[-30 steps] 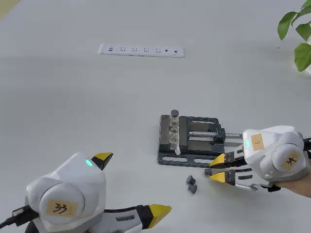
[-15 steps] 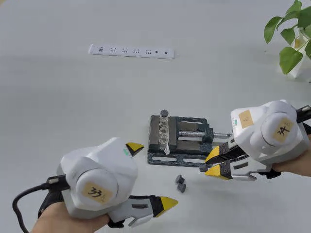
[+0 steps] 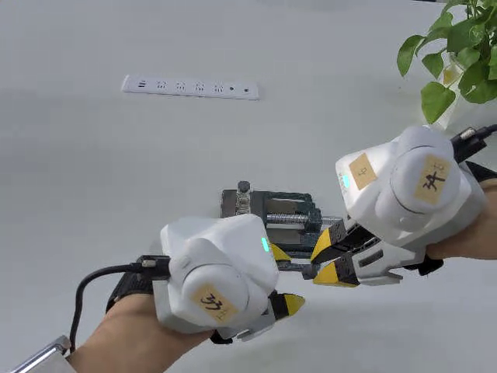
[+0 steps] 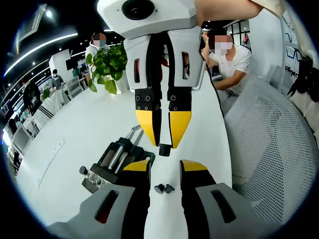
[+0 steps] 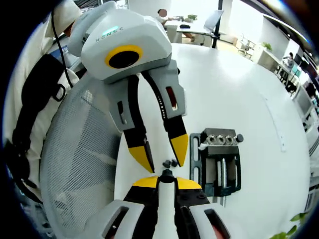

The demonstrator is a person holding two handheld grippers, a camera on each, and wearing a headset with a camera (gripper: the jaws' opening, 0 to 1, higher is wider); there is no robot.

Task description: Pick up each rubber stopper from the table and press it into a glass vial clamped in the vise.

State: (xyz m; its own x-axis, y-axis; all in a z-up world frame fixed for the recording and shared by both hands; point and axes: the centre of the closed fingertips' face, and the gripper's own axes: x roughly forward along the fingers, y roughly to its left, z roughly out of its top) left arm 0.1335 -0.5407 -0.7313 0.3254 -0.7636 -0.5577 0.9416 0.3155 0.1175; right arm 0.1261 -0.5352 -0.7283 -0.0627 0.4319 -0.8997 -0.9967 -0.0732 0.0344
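Observation:
A dark vise [image 3: 289, 211] clamps a row of glass vials [image 3: 243, 203]; the end vial wears a grey stopper [image 3: 244, 186]. My right gripper [image 3: 322, 260] hovers near the vise's front, shut on a small dark stopper [image 5: 168, 176]. My left gripper [image 3: 286, 278] faces it with its jaws open and nothing between them. Two loose stoppers [image 4: 164, 188] lie on the white table between the left gripper's [image 4: 165, 167] fingers, below the right gripper [image 4: 163, 144]. In the right gripper view the vise [image 5: 220, 162] sits right of the right gripper [image 5: 167, 180], and the loose stoppers [image 5: 170, 163] lie just ahead.
A white power strip [image 3: 190, 87] lies far back on the table. A potted plant [image 3: 450, 47] stands at the back right. A mesh chair [image 4: 269, 149] is beside the table, with people seated beyond it.
Both grippers have come up and closer together, tips now facing each other over the loose stoppers. The right gripper still holds its stopper. The head camera has shifted too.

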